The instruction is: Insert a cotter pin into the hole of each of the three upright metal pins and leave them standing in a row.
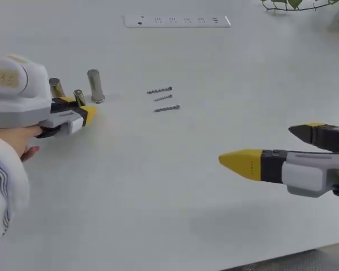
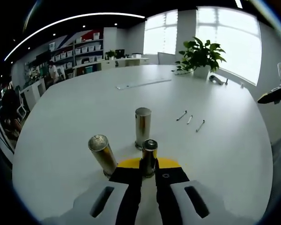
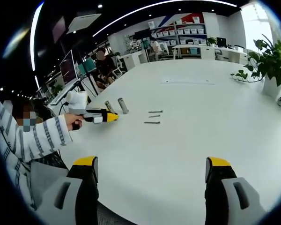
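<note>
Pinches the short metal pin point(image 2: 149, 151) in the left gripper point(image 2: 149, 168), with a tall pin point(image 2: 143, 125) at twelve o'clock, a third pin point(image 2: 102, 153) at nine and the cotter pins point(image 2: 190, 119) at two. Holds the right gripper point(image 3: 151, 166) spread wide.

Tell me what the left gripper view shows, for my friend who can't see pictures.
The left tool grips a small metal pin that stands on a white table. A taller metal pin stands just behind it and another metal pin stands at its left in the picture. Three thin cotter pins lie farther off to the right.
</note>
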